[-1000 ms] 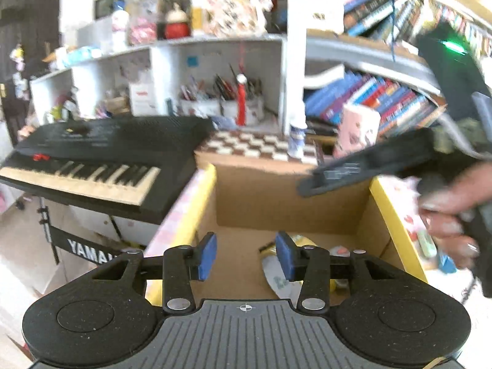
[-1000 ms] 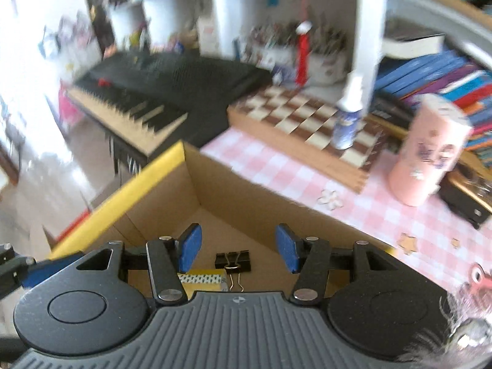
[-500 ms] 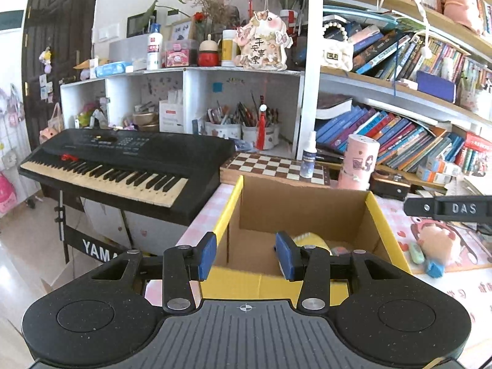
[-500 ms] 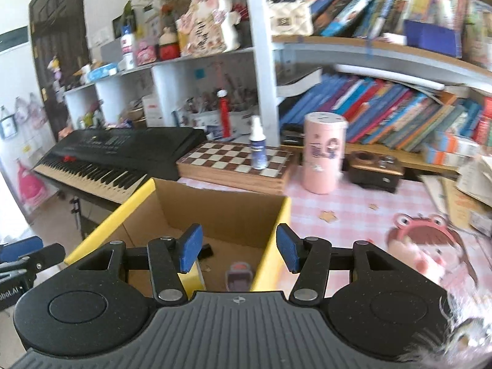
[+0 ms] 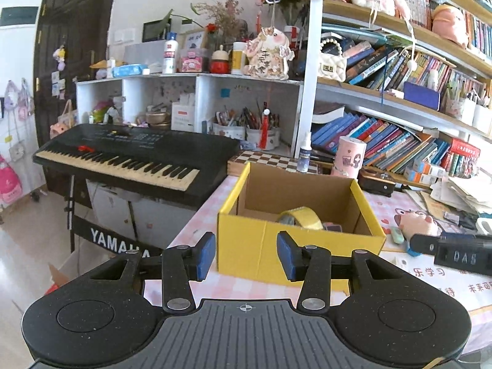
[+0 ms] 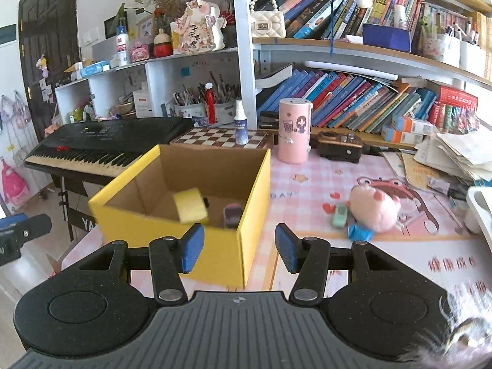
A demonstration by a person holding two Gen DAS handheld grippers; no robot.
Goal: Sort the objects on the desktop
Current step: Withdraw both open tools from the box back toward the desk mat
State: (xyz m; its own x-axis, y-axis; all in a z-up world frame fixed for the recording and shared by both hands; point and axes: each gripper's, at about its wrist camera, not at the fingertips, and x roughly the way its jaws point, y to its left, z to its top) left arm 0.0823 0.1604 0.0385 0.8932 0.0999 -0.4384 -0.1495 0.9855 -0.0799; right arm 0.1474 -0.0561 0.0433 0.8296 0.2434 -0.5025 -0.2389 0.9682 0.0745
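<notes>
Tongs: you're holding left tongs (image 5: pixel 246 253) and right tongs (image 6: pixel 239 247) wide, both gripping nothing, hovering before yellow box (image 6: pixel 221 255) on table (image 6: pixel 307 196). Green eraser (image 6: pixel 339 215) and blue piece (image 6: pixel 359 233) are lying beside pink plush (image 6: pixel 373 206); approach low, straddling one.

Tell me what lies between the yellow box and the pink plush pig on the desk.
In the right wrist view, only bare pink checked tablecloth lies between yellow box and plush pig; the green eraser sits beside the pig.

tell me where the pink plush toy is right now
In the right wrist view the pink plush toy lies on the checked desk mat, right of the yellow box.
</notes>
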